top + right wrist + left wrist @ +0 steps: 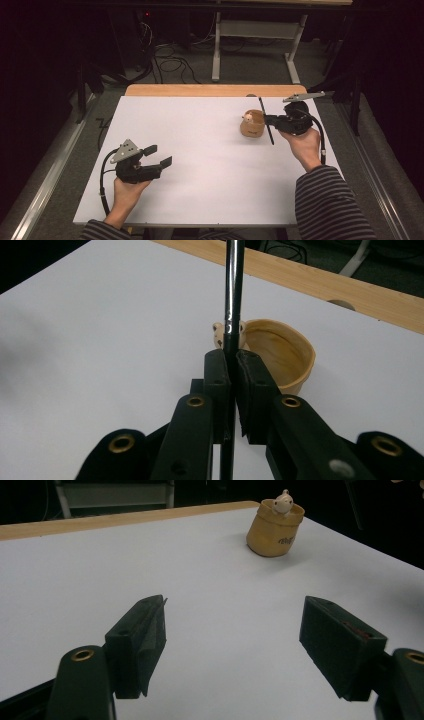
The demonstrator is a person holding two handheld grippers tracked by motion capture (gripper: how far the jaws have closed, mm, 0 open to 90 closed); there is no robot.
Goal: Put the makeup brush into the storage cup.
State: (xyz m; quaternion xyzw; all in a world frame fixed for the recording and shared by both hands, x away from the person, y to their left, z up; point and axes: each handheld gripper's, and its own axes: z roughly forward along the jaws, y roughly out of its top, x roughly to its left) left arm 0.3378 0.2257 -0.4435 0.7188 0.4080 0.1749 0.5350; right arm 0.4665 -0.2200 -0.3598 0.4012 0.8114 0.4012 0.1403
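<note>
One cup, one rod.

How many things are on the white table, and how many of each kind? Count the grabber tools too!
Tan cups with a little animal figure on the rim: 1
Thin black sticks, pinched in the right hand-held gripper: 1
Hand-held grippers, counting the open left hand-held gripper: 2
Total: 4

white board on wooden table | floor cables (tangled) | table frame
</note>
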